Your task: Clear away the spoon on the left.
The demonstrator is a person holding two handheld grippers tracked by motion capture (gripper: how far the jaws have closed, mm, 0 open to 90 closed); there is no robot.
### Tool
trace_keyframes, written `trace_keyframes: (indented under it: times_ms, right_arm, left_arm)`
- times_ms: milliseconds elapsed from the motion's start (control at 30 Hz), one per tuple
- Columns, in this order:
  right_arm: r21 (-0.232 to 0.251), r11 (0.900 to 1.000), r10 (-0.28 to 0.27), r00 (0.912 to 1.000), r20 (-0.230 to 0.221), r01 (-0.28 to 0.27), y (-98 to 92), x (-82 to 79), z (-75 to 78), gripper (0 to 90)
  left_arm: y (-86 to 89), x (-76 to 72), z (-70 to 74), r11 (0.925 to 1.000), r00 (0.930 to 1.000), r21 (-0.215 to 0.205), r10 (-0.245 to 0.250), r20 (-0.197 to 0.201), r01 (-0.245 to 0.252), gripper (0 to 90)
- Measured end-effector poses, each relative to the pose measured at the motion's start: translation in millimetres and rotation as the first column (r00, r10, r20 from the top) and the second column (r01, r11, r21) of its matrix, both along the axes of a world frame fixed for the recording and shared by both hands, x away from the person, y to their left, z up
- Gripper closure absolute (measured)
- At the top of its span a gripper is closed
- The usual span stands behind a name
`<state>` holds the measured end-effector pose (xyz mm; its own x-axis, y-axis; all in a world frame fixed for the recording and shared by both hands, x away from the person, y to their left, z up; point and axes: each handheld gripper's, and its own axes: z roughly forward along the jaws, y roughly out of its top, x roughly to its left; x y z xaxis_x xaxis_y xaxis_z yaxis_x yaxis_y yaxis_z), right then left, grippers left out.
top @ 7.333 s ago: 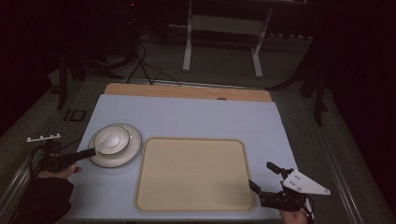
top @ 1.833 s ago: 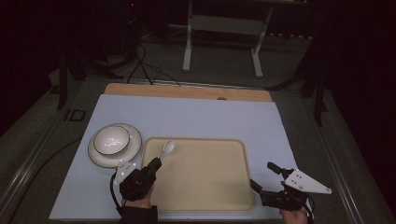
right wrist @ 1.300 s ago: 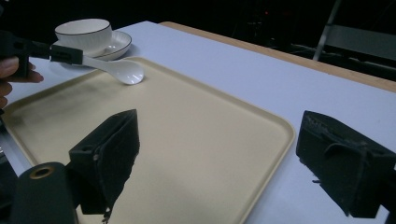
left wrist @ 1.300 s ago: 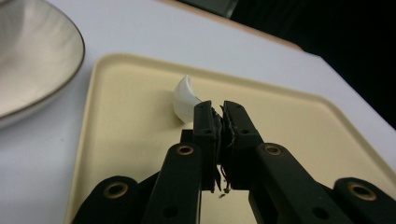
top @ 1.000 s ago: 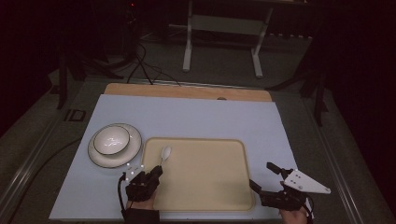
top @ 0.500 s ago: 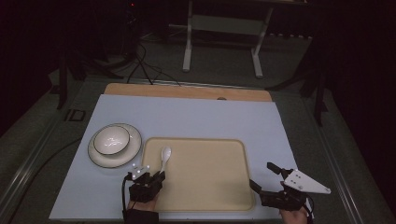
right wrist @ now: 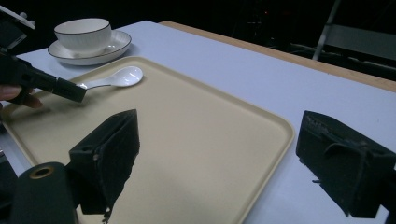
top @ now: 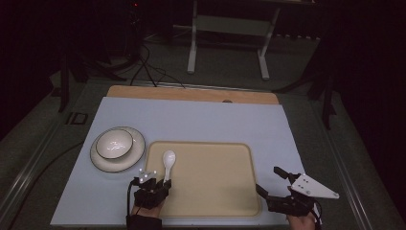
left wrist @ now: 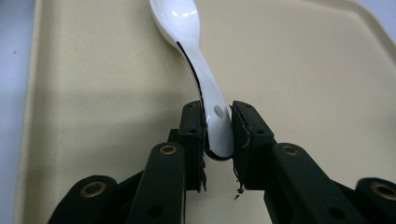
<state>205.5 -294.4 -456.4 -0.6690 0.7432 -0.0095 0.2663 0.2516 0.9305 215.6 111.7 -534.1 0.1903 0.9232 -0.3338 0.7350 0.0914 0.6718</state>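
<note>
Since the earliest frame, the white ceramic spoon [top: 168, 163] is found carried from the bowl's side onto the beige tray [top: 215, 191]; it is now laid flat on the tray's left part, bowl end pointing away from the person, handle end toward the near edge; the left gripper [top: 152, 184] is found moved from the table's left edge to the tray's near left corner. In the left gripper view, the spoon's handle [left wrist: 212, 121] is seen between the two black jaws; the jaws have just been opening, and a narrow gap is seen on the right side of the handle, so the grip is judged released, the jaws only slightly parted; whether the left pad is touching the handle cannot be told. The right gripper [top: 282, 191] is held just off the tray's near right corner, jaws spread wide with nothing between them, as confirmed in the right gripper view [right wrist: 224, 168]. The white bowl [top: 114, 143] is seen standing on its saucer [top: 136, 155], on the pale blue mat [top: 201, 120], just left of the tray and apart from the spoon.
</note>
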Motion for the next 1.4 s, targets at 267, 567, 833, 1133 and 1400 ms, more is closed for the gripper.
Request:
trace_keyframes:
  times_ms: [267,567,833,1133,1400]
  right_arm:
    - [0.001,1.000,0.002,1.0000,0.000,-0.002,0.2,0.0,0.1,13.4]
    - [0.000,1.000,0.005,1.0000,-0.001,-0.005,0.3,0.1,0.0,13.5]
    - [0.002,1.000,0.007,1.0000,-0.001,-0.007,0.4,0.3,-0.1,13.5]
    - [0.000,1.000,0.004,1.0000,-0.004,-0.004,-0.2,0.5,-0.4,13.5]
    - [0.000,1.000,0.003,1.0000,-0.005,-0.003,-0.9,0.3,-0.6,13.5]
  left_arm:
    - [0.5,1.2,-2.6,1.0000,1.0000,0.009,-0.001,-0.007,0.001,72.6]
    - [0.3,1.7,-2.1,0.9997,1.0000,0.024,-0.002,-0.002,0.002,71.4]
    - [0.7,2.3,2.6,0.9996,0.9999,0.028,-0.008,0.007,0.008,68.8]
    - [-1.2,1.0,12.9,0.9975,0.9986,0.050,-0.050,0.015,0.049,64.0]
    - [-3.9,5.9,30.9,0.9899,0.9904,0.062,-0.130,0.046,0.127,49.6]
